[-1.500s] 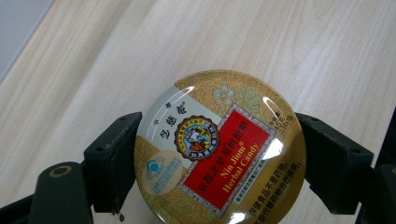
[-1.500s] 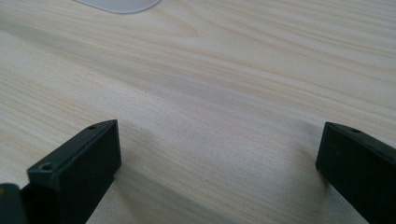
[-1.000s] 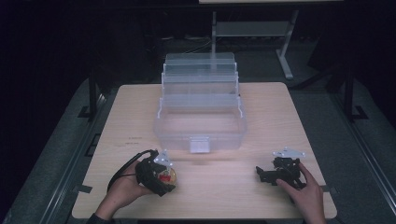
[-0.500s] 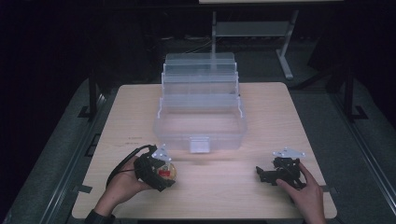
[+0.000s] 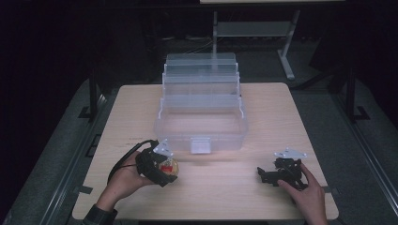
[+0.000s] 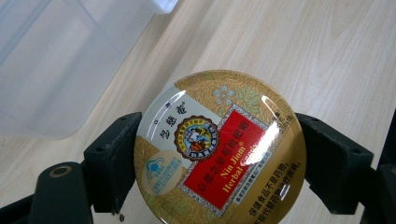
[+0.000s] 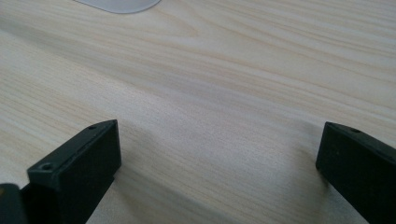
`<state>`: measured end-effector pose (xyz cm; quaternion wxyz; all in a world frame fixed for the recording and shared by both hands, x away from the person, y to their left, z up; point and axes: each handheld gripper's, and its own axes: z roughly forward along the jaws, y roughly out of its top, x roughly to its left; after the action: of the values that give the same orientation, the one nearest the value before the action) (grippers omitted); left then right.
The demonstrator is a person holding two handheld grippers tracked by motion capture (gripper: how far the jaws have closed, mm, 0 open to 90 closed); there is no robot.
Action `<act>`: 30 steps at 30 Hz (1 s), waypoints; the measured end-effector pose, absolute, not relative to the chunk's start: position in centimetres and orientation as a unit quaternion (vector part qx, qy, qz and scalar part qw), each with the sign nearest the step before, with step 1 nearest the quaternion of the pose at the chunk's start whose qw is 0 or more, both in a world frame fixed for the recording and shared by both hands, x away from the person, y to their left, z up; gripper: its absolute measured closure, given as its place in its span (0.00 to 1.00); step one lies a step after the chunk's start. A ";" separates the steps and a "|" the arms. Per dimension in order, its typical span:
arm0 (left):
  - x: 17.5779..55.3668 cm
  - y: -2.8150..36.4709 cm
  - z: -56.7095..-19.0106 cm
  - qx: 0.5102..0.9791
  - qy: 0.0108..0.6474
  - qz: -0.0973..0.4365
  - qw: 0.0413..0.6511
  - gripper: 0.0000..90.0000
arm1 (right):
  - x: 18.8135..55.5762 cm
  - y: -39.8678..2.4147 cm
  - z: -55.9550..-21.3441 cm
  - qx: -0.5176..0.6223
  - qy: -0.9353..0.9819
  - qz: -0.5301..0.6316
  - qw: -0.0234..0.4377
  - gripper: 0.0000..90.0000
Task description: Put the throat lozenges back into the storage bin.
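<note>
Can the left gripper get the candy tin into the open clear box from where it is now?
Probably yes. The left gripper grips the round tin at the table's front, the clear box stands open just beyond, and nothing lies between them.

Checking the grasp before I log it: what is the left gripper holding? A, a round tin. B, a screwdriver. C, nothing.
A: the left gripper has its jaws shut on the edges of a round tin, near the box.

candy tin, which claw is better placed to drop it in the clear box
Left. The left claw is shut on the candy tin just in front of the clear box. The right claw is open with nothing between its jaws, off by the table's right edge.
</note>
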<state>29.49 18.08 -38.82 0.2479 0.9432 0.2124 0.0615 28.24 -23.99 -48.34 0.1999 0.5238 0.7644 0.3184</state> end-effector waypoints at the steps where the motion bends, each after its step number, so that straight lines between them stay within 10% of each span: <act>1: 29.5 18.0 -38.8 0.943 0.212 0.061 0.249 0.22 | 28.2 -24.0 -48.3 0.524 0.764 0.318 0.200 0.00; 30: 31.7 17.4 -36.6 0.941 0.209 0.064 0.259 0.22 | 28.2 -24.0 -48.3 0.524 0.764 0.318 0.200 0.00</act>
<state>31.68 17.38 -36.60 0.2585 0.9409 0.2093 0.0635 28.24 -23.99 -48.34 0.1999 0.5238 0.7644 0.3184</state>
